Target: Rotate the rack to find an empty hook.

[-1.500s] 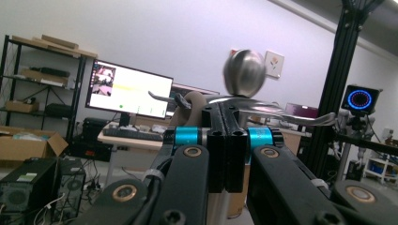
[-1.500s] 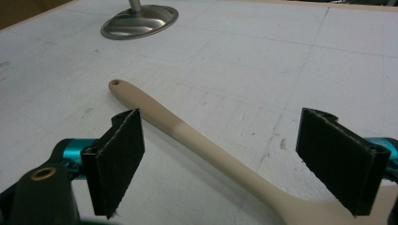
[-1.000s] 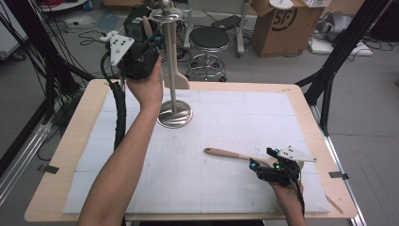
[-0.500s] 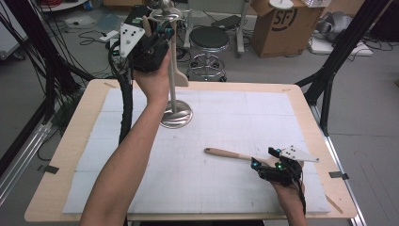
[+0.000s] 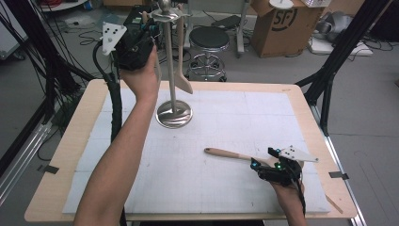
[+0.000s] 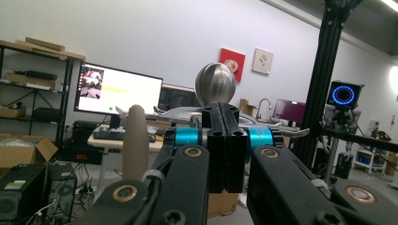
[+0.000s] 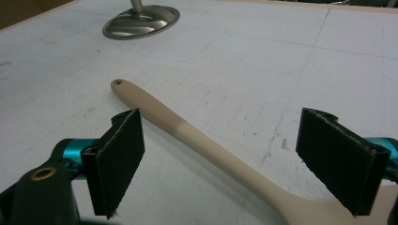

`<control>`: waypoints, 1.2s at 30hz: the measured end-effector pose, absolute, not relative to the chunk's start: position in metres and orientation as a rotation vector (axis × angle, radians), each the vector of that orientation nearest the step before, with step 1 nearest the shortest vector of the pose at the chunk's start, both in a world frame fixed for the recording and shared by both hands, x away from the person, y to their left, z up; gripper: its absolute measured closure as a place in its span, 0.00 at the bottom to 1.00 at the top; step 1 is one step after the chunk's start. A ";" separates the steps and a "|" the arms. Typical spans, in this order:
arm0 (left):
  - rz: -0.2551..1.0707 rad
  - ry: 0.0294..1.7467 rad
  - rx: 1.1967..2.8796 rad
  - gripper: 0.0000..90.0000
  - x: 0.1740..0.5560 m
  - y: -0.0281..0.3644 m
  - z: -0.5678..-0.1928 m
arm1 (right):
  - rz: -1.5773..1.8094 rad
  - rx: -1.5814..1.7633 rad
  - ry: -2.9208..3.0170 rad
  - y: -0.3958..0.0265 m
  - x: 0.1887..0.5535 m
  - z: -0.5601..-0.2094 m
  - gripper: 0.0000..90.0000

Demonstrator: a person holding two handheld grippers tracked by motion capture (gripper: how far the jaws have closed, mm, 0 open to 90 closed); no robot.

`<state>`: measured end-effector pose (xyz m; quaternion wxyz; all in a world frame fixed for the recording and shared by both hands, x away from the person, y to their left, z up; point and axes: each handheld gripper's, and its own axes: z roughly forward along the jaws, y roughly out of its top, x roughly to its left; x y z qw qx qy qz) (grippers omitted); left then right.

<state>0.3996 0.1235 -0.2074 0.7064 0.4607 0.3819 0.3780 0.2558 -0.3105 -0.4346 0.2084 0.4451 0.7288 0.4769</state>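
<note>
My left gripper is raised beside the top of the metal stand, with the hand wrapped around its body. In the left gripper view, the two jaws are pressed flat against each other with no gap, and nothing sits between them. The stand's round steel knob rises directly above and just behind my closed fingertips. The rounded end of a wooden handle stands upright just to the left of them. In the high view, that handle belongs to a wooden spatula hanging from the stand's top disc, blade down, just beyond the fingers.

My right gripper rests low over the white mat near the table's near right corner. Its jaws are spread wide apart. The pads touch nothing. A wooden spoon lies flat on the mat, passing diagonally between the two pads. Its holed handle tip points away from the fingers toward the stand's base, and its broadening bowl end lies near the right pad at the bottom edge. The stand's base sits well ahead of these fingers, apart from the spoon.
</note>
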 end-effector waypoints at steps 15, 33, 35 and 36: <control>0.703 0.747 1.173 0.68 0.381 0.127 -0.230 | 1.324 1.237 2.037 -0.307 0.256 -0.435 0.16; 0.518 0.655 1.317 0.26 0.356 0.134 -0.269 | 1.327 1.242 2.030 -0.309 0.255 -0.434 0.16; 0.506 0.631 1.330 0.26 0.349 0.133 -0.275 | 1.332 1.238 2.029 -0.309 0.255 -0.435 0.16; 0.505 0.617 1.340 0.27 0.345 0.133 -0.278 | 1.335 1.243 2.028 -0.309 0.255 -0.434 0.16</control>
